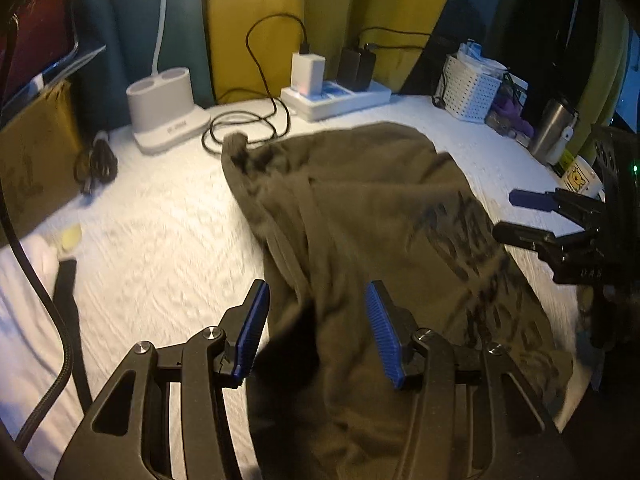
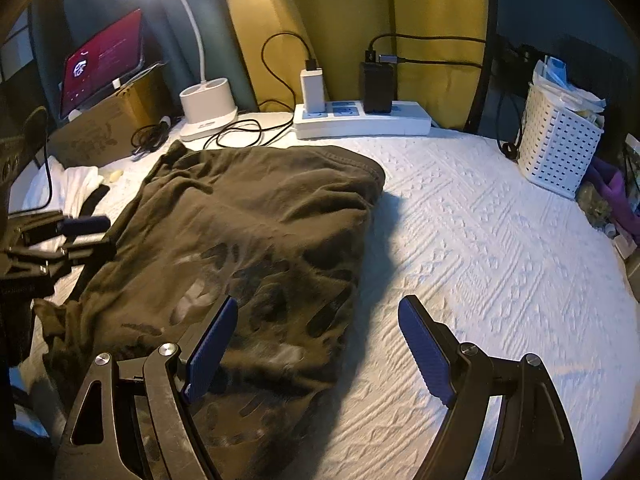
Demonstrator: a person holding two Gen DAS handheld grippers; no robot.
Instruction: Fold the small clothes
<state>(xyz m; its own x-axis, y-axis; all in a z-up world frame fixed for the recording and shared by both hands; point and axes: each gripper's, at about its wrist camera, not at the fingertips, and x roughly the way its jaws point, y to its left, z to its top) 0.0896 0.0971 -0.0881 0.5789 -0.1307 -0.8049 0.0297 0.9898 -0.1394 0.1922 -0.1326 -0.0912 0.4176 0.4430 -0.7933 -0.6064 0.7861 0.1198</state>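
An olive-green T-shirt [image 1: 360, 216] with a dark print lies rumpled on the white quilted cover [image 1: 160, 232]; it also shows in the right wrist view [image 2: 248, 224]. My left gripper [image 1: 316, 304] is open, its blue pads on either side of a raised fold at the shirt's near left edge, gripping nothing. My right gripper [image 2: 318, 320] is open over the shirt's near right edge, left pad above the cloth, right pad above the bare cover. Each gripper shows in the other view, the right one [image 1: 516, 216] and the left one [image 2: 96, 232].
At the back stand a white lamp base [image 1: 168, 112], a power strip [image 1: 336, 96] with chargers and loose cables [image 1: 240, 128], and a white perforated basket [image 2: 560, 140]. A steel tumbler [image 1: 554, 132] is at the right, a cardboard box [image 2: 108, 128] and tablet at the left. White cloth [image 2: 76, 188] lies left.
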